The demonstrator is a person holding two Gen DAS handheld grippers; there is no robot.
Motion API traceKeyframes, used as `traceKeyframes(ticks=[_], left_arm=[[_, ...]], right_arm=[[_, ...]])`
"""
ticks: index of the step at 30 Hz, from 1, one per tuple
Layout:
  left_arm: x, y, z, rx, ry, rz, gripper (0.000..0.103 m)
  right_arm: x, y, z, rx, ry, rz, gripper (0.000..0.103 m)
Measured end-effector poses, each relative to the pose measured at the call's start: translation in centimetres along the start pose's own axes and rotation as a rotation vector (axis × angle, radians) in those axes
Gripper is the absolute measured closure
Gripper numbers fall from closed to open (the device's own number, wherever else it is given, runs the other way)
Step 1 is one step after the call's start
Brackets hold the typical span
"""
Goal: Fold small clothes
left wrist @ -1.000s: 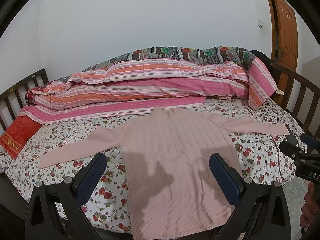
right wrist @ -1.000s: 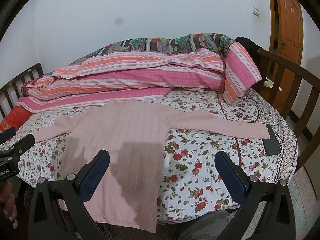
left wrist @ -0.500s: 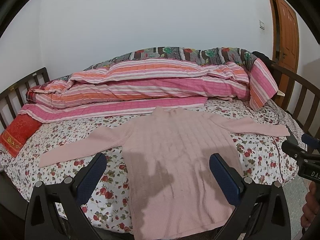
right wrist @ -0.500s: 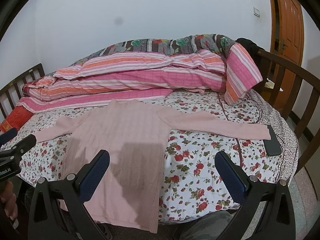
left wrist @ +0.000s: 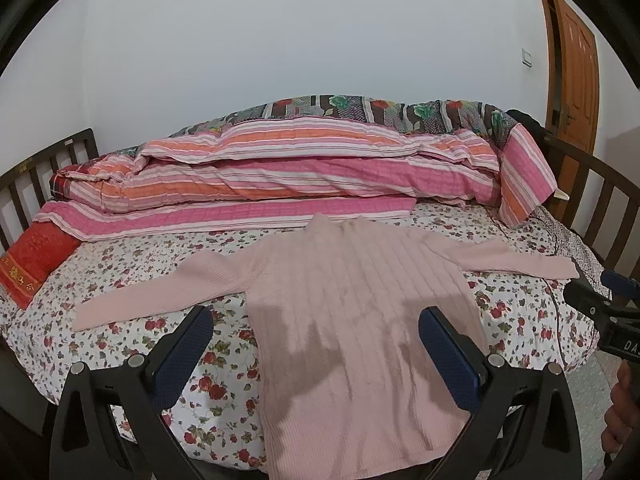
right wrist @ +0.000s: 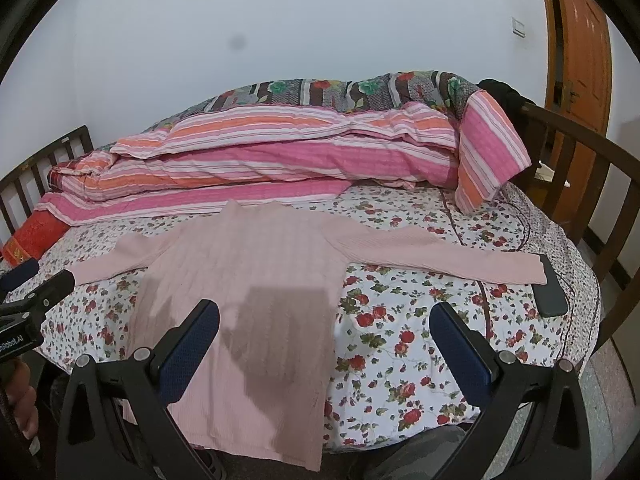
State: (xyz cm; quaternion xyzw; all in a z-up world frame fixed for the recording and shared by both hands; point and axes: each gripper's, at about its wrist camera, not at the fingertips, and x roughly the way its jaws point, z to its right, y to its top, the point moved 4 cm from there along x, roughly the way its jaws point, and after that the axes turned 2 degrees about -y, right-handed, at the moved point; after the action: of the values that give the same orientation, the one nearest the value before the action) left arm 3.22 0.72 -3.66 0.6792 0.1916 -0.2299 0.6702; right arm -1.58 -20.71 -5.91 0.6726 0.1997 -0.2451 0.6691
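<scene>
in the left wrist view my left gripper sits at the bottom of the frame with its jaws spread wide and nothing between them. the pink sweater fills the centre, lying flat and face up on the floral bedsheet, collar toward the striped quilt in the upper middle, hem hanging over the near edge of the bed at the bottom. one sleeve runs out to the left of the frame, the other reaches far right. at the right edge i can see part of my other tool.

in the right wrist view my right gripper is likewise released and empty, low in the frame. the sweater lies left of centre here, and its long sleeve stretches toward the right, the cuff just beside a dark phone near the bed's right edge.

i judge the folding has not begun: the garment is spread out and neither tool touches it. the next move, i think, calls for each tool to go down onto a sleeve near the cuff, pinch it, and carry it inward across the chest. the right cuff needs care so the phone is not dragged along.
</scene>
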Motion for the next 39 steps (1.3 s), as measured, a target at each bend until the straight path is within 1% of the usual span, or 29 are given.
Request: traceKeyframes(ticks=[4,11,14,19,26,30,32,36,39], left_arm=[[0.1,0.0,0.0,-0.005,-0.004,0.002,0.0],[1.2,-1.0,-1.6,-0.023,-0.011,0.003,0.0],[1.9,-1.5,-2.6,-0.045,-0.011,-0.006,0.0],[3.3,-2.9,-4.7,-0.091,-0.034,-0.025,0.0],[6.1,-4.9,-7.6,-0.152,-0.047,-0.053,0.0],[8.0,-5.8,-9.5,-0.202,-0.047,-0.075,0.0],[9.1,-6.3,-10.9,-0.236,-0.065,-0.09,0.0],[10.7,-7.5,-14.1,-0.308,-0.018,-0.081,0.0],[12.0,-8.5,-16.5,-0.366,-0.005,-0.104,0.0]], right_arm=[[0.3,0.1,-0.3,-0.004,0.001,-0.003,0.0],[1.1,0.5,-1.1,-0.022,0.013,-0.015,0.0],[1.7,0.5,-1.6,-0.017,0.032,-0.019,0.0],[3.3,0.2,-2.1,0.011,0.066,-0.047,0.0],[6.0,-0.5,-3.4,-0.004,0.078,-0.055,0.0],[7.6,-0.8,-4.3,-0.009,0.101,-0.061,0.0],[8.4,-0.9,-4.7,-0.017,0.094,-0.053,0.0],[10.0,-1.2,-5.3,-0.043,0.094,-0.051,0.0],[11.5,-1.3,-5.5,-0.049,0.096,-0.05,0.0]])
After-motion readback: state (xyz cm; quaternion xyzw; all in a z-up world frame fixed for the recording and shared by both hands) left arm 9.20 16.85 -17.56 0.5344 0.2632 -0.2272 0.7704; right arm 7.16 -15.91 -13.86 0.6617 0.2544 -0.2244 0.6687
